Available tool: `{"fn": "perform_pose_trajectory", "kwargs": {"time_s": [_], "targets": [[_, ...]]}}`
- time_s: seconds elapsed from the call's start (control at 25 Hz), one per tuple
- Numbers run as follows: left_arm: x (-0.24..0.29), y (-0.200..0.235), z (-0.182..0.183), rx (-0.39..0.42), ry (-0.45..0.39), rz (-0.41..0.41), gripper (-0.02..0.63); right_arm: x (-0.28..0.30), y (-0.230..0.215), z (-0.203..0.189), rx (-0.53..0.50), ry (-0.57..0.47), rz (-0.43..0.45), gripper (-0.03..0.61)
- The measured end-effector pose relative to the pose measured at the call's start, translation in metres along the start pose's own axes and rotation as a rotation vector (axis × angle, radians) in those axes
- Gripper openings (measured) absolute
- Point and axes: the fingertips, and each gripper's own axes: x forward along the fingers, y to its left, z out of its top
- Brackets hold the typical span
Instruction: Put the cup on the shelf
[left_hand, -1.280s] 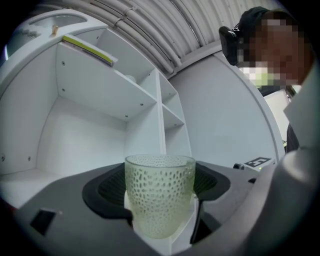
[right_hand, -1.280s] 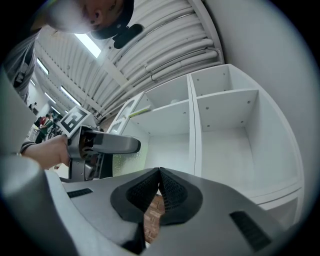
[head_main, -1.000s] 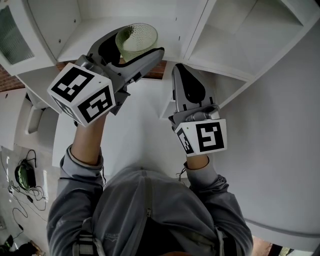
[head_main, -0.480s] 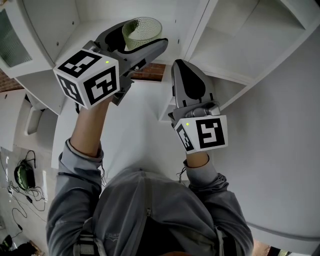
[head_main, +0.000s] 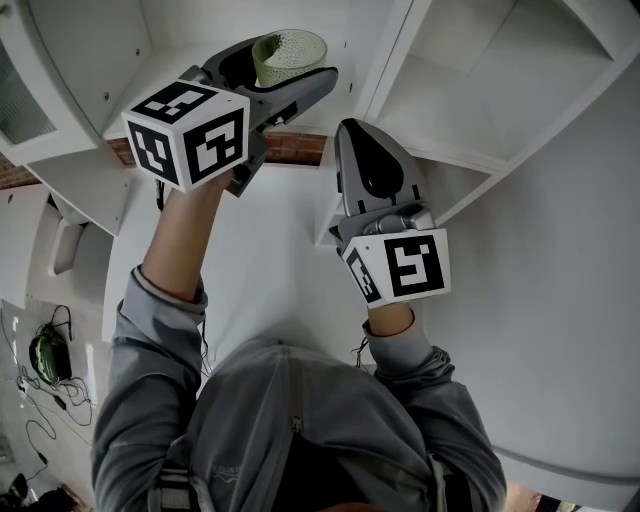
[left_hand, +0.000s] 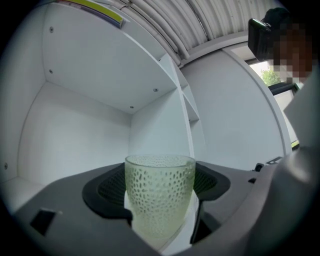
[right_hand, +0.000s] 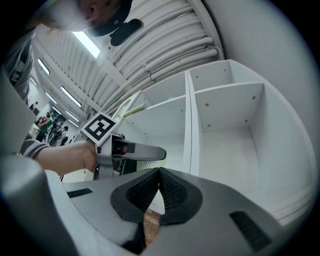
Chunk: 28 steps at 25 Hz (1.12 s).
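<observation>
A pale green dimpled glass cup (head_main: 288, 55) stands upright between the jaws of my left gripper (head_main: 285, 72), which is shut on it. The cup is raised in front of the left compartment of a white shelf unit (head_main: 170, 60). In the left gripper view the cup (left_hand: 159, 200) fills the gap of the left gripper (left_hand: 159, 186), with the compartment's back wall (left_hand: 75, 130) behind it. My right gripper (head_main: 352, 135) hangs lower, beside the shelf's divider, shut with nothing in it. In the right gripper view its pads (right_hand: 150, 192) meet, and the left gripper (right_hand: 142, 152) shows beyond them.
A vertical divider (head_main: 385, 60) separates the left compartment from more white compartments (head_main: 480, 90) on the right. A brick strip (head_main: 295, 148) shows under the shelf board. Cables and headphones (head_main: 45, 352) lie on the floor at lower left.
My left gripper has carried the cup upward and farther toward the shelf compartment. The right gripper has barely moved.
</observation>
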Motion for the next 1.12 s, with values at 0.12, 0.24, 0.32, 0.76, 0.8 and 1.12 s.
{"fn": "perform_pose_trajectory", "kwargs": {"time_s": [0.12,0.24,0.32,0.76,0.8,1.12], "targets": [[0.006,0.004,-0.005,-0.001,0.017,-0.001,0.383,0.003,0.002,-0.004,0.002,0.009,0.001,0.027],[0.009,0.007,-0.009,-0.007,0.027,-0.004,0.383,0.007,0.004,-0.008,0.002,0.028,-0.002,0.027],[0.01,0.008,-0.012,-0.012,0.033,-0.007,0.383,0.009,0.006,-0.011,0.004,0.039,-0.004,0.027],[0.022,0.008,-0.019,0.005,0.098,-0.024,0.383,0.015,0.005,-0.018,0.02,0.047,-0.002,0.028],[0.023,0.008,-0.021,0.01,0.11,-0.025,0.383,0.015,0.005,-0.018,0.021,0.047,-0.003,0.028],[0.028,0.009,-0.027,0.024,0.155,-0.021,0.385,0.013,0.004,-0.017,0.024,0.045,-0.007,0.027]]}}
